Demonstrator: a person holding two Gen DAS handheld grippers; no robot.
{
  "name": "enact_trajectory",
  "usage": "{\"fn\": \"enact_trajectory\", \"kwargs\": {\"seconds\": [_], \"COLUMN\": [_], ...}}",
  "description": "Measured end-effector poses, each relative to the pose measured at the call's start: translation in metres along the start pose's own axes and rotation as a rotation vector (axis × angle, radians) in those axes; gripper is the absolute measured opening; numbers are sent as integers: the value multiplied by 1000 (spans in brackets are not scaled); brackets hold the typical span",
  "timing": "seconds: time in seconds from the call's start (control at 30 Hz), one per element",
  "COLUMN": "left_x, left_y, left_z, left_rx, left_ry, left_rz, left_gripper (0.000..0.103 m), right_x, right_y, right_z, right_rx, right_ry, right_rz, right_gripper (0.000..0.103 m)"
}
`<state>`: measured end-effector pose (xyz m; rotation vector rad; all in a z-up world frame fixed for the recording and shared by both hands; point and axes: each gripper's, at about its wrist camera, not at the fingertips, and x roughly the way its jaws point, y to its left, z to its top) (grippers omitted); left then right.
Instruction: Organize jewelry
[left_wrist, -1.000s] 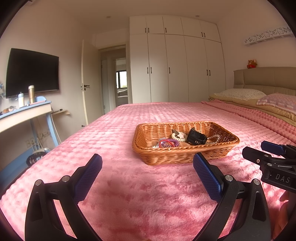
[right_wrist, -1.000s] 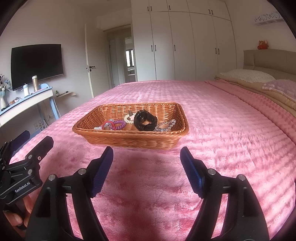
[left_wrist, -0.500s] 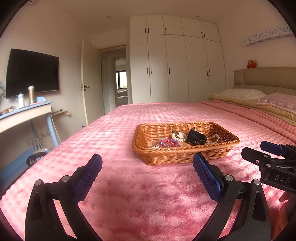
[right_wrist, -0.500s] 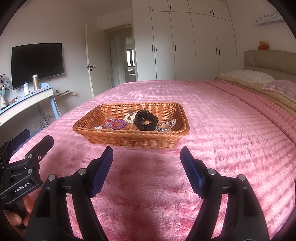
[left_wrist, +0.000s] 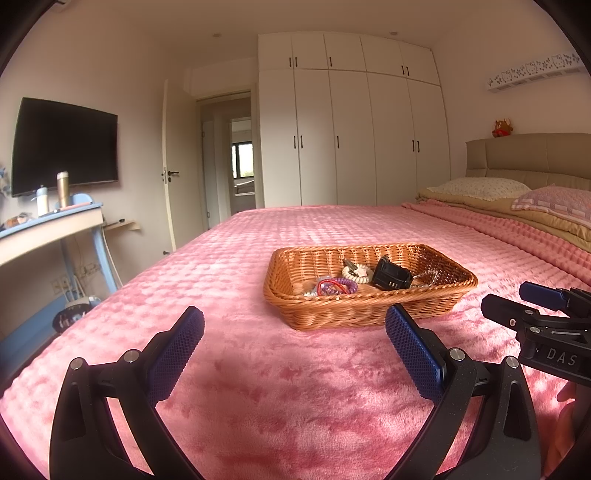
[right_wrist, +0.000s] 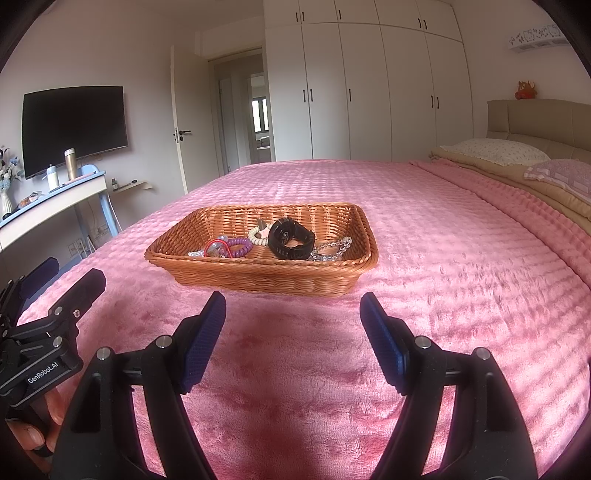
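Observation:
A wicker basket (left_wrist: 354, 314) (right_wrist: 266, 275) sits on the pink bed. It holds a black watch (left_wrist: 391, 277) (right_wrist: 290, 239), a cream beaded bracelet (left_wrist: 356, 274) (right_wrist: 257, 236), purple and red coil hair ties (left_wrist: 338, 286) (right_wrist: 232, 248) and a silver chain (right_wrist: 332, 248). My left gripper (left_wrist: 293, 332) is open and empty, short of the basket's near left side. My right gripper (right_wrist: 293, 315) is open and empty, just before the basket's near edge. Each gripper shows at the other view's edge.
The pink blanket (right_wrist: 443, 258) covers the bed all around the basket. Pillows (left_wrist: 480, 188) and a headboard are at the far right. A desk (left_wrist: 48, 229) with bottles and a wall TV stand to the left, off the bed. White wardrobes are behind.
The right gripper has edged slightly toward the basket. The left gripper has hardly moved.

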<state>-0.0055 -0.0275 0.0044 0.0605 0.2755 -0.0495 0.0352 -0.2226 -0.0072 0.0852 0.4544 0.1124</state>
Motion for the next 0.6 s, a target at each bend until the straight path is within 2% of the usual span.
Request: {"fn": "enact_trajectory", "kwargs": {"seconds": [0.33,0.6], "left_x": [-1,3], "left_y": [-3,5], "left_z": [0,-1], "left_rx": [20,-17], "left_ry": [-8,21], "left_rz": [1,-15], "left_gripper": [96,96], "right_x": [1,0], "right_y": [0,0], "right_z": [0,0], "right_rx": [0,-1], "right_ry": [0,0], "right_rz": [0,0], "right_gripper": [72,72]}}
